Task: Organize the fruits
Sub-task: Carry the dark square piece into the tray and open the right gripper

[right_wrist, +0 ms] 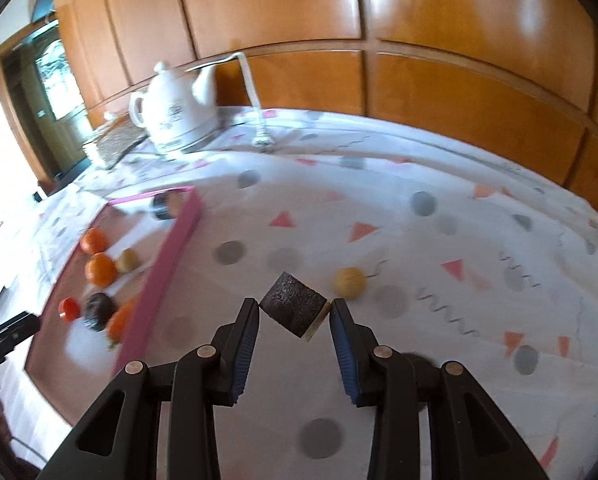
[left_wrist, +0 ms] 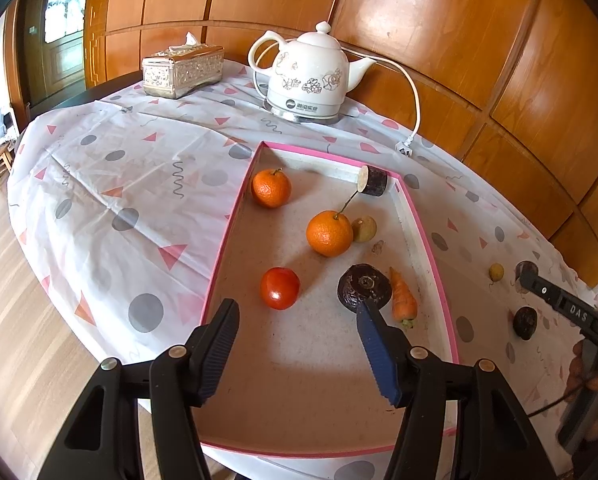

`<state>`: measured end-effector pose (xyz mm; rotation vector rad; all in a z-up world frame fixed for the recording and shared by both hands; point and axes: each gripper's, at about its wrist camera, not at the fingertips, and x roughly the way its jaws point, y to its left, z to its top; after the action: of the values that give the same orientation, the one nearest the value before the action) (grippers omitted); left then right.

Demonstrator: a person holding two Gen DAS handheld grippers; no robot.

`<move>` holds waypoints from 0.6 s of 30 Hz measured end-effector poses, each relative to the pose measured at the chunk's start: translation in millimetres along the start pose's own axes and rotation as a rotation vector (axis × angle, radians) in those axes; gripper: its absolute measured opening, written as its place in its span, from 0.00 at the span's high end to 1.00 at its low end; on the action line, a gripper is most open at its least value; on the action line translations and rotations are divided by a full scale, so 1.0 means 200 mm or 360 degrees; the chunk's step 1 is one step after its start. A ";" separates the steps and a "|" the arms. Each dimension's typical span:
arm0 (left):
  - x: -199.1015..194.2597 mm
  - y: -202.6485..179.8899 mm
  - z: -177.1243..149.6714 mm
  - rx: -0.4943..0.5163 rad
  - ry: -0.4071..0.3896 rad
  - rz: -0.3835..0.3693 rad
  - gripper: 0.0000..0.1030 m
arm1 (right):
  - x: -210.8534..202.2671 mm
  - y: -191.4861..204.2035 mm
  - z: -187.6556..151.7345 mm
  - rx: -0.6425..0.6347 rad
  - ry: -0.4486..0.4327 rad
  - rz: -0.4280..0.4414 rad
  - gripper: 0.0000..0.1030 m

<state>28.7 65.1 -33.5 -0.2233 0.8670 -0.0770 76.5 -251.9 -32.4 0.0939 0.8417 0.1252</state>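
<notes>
A pink-rimmed tray holds two oranges, a red tomato, a small yellow-green fruit, a dark round piece, a carrot and a dark cut chunk on its far rim. My left gripper hangs open and empty over the tray's near part. My right gripper holds a dark cut chunk between its fingers above the cloth. A small yellow fruit lies just beyond it. The tray is at its left.
A white electric kettle with its cord and plug stands at the back, with a silver tissue box to its left. A dark round fruit lies on the patterned cloth right of the tray. Wooden wall panels stand behind the table.
</notes>
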 end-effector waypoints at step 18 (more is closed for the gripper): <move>-0.06 0.13 0.02 -0.0139 -0.0068 0.0080 0.39 | 0.00 0.49 -0.07 -0.0263 0.0102 0.0381 0.64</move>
<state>23.1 93.6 -28.5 -0.2837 0.8341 0.0127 58.9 -153.9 -29.2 0.0352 0.8787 0.4239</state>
